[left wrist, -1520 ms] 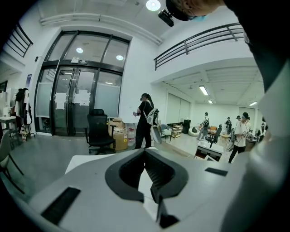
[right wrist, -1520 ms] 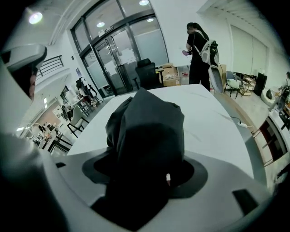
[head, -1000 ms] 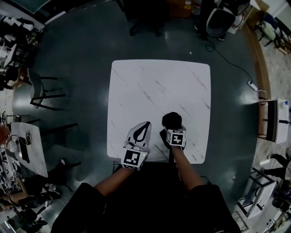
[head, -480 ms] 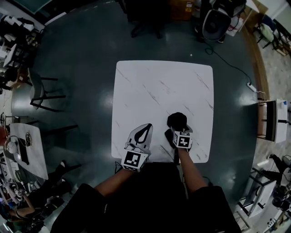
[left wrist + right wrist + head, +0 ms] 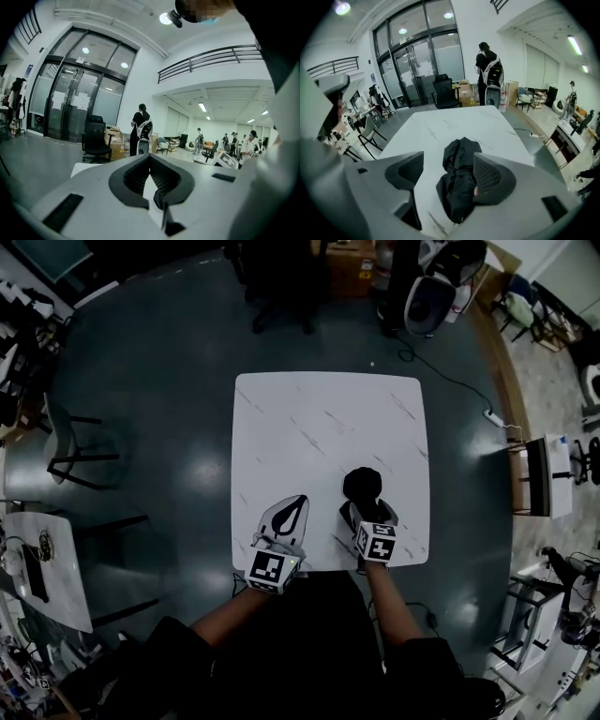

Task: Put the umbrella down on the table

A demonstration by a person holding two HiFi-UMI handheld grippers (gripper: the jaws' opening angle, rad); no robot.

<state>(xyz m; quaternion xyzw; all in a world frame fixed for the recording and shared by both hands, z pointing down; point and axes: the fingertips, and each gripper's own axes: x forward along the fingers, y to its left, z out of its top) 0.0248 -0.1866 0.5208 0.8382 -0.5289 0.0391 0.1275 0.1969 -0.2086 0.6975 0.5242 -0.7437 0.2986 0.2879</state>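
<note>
The black folded umbrella (image 5: 362,484) lies on the white marble table (image 5: 319,418), near its front right part. My right gripper (image 5: 368,512) is just behind it and open. In the right gripper view the umbrella (image 5: 459,187) rests on the tabletop (image 5: 440,126) between the spread jaws of that gripper (image 5: 450,169). The right-hand pad (image 5: 490,178) is against the fabric and the left-hand one stands apart. My left gripper (image 5: 298,500) hovers over the table's front edge, shut with nothing in it, and its tips meet in its own view (image 5: 150,157).
A black office chair (image 5: 281,277) stands beyond the table's far edge, and dark chairs (image 5: 80,442) are on the left. A second white table (image 5: 47,559) is at the near left. A power strip and cable (image 5: 494,418) lie on the floor to the right. People stand in the background (image 5: 487,61).
The right gripper's jaws look wider apart than a second ago. The umbrella stays on the table in about the same place. The left gripper has hardly moved.
</note>
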